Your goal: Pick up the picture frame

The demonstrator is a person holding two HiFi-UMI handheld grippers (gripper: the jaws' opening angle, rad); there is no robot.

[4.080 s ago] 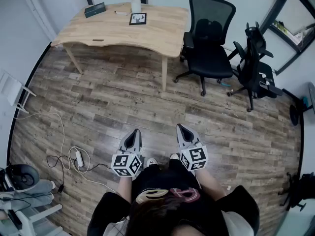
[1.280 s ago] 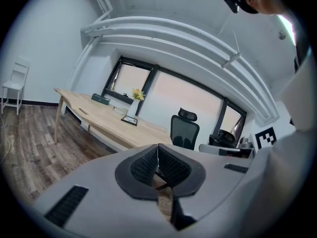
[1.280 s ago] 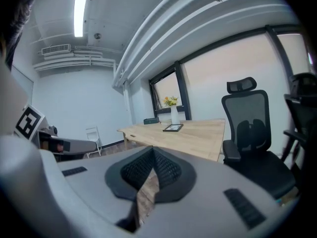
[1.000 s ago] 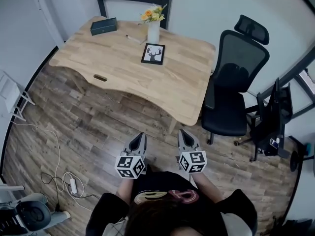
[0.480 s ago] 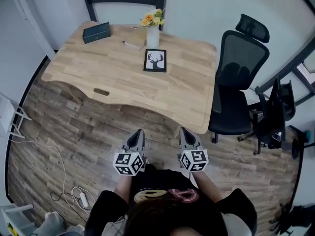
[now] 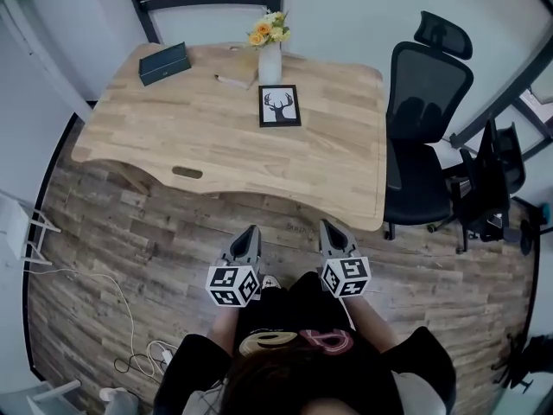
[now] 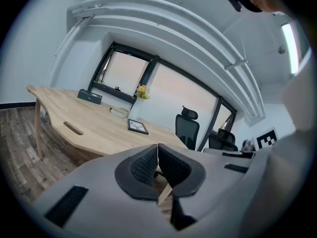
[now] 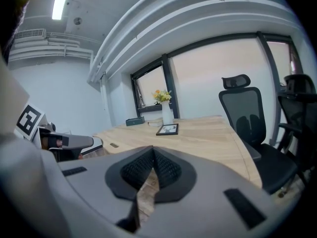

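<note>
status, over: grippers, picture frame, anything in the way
Shut and empty: left gripper, right gripper, short of the desk. On it lies the picture frame, flat, near the vase. Nothing in the way.

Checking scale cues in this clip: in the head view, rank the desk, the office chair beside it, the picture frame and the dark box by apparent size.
1. desk
2. office chair
3. picture frame and dark box: about alike; the box lies farther from the camera, so I won't rank them.
</note>
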